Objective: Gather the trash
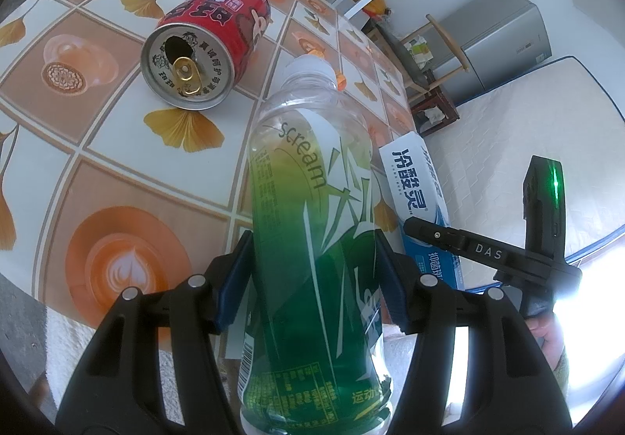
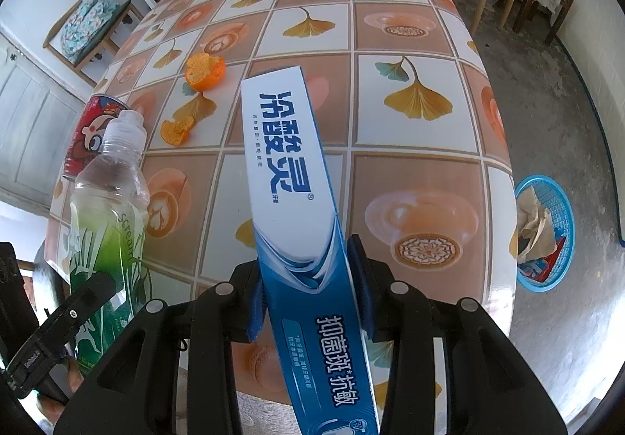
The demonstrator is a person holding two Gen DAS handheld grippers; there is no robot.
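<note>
My left gripper (image 1: 312,271) is shut on a clear plastic bottle (image 1: 312,239) with a green label, held above the table's near edge. The bottle also shows at the left of the right wrist view (image 2: 109,208). My right gripper (image 2: 308,286) is shut on a blue and white toothpaste box (image 2: 289,169), also seen in the left wrist view (image 1: 414,181). A red opened can (image 1: 207,44) lies on its side on the tablecloth; it shows behind the bottle in the right wrist view (image 2: 90,130). Two orange peels (image 2: 205,71) (image 2: 177,130) lie on the table.
The table (image 2: 410,142) has a tiled cloth with leaf and coffee prints. A blue basket (image 2: 547,235) holding brown paper and wrappers stands on the floor right of the table. Chairs, a stool and a grey fridge (image 1: 496,40) stand around; a mattress (image 1: 527,145) lies beyond.
</note>
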